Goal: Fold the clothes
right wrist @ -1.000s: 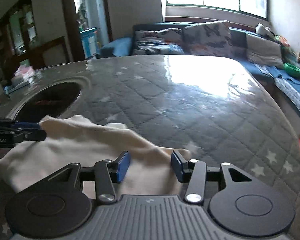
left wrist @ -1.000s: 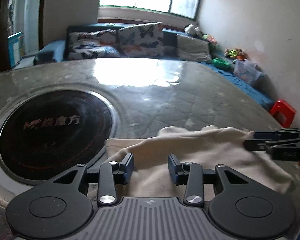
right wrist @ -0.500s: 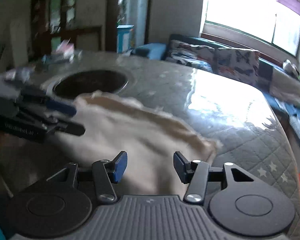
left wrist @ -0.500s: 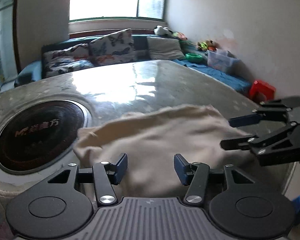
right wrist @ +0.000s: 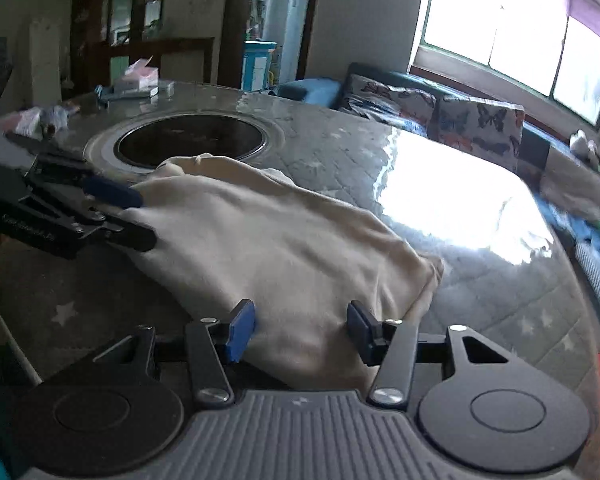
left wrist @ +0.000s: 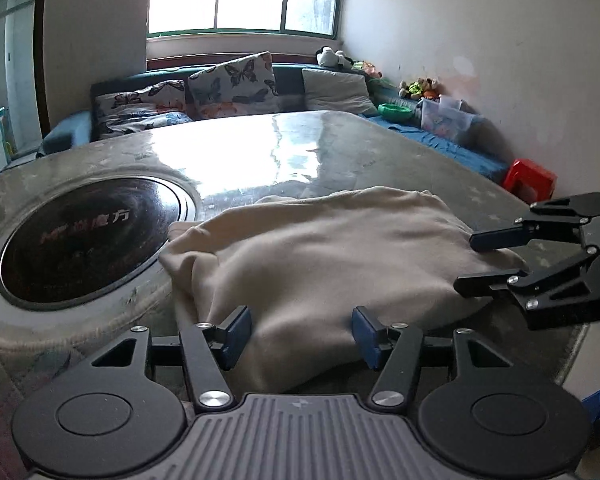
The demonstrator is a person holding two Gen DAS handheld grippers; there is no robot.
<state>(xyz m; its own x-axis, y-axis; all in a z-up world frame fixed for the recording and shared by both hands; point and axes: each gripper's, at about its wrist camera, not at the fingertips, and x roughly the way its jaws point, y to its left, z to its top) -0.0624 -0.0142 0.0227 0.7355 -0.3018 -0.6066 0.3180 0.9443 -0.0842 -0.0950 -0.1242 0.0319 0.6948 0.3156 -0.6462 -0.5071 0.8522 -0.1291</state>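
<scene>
Left gripper (left wrist: 300, 334): jaws spread wide, nothing clamped, blue pads either side of the cloth's near edge.
Right gripper (right wrist: 300, 330): jaws likewise apart, straddling the opposite end of the cloth.
Cream garment (left wrist: 320, 256): bunched in a loose heap on the quilted table cover (left wrist: 380, 152), between the two grippers.
Round black cooktop (left wrist: 84, 240): set into the table, just beside the garment's left edge.

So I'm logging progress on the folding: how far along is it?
Partly done: the cream garment lies on the table in a rumpled, doubled-over bundle. In hand: the left hand-held gripper and right hand-held gripper both sit open at its near edge. Left: grasp, fold again, flatten.
</scene>
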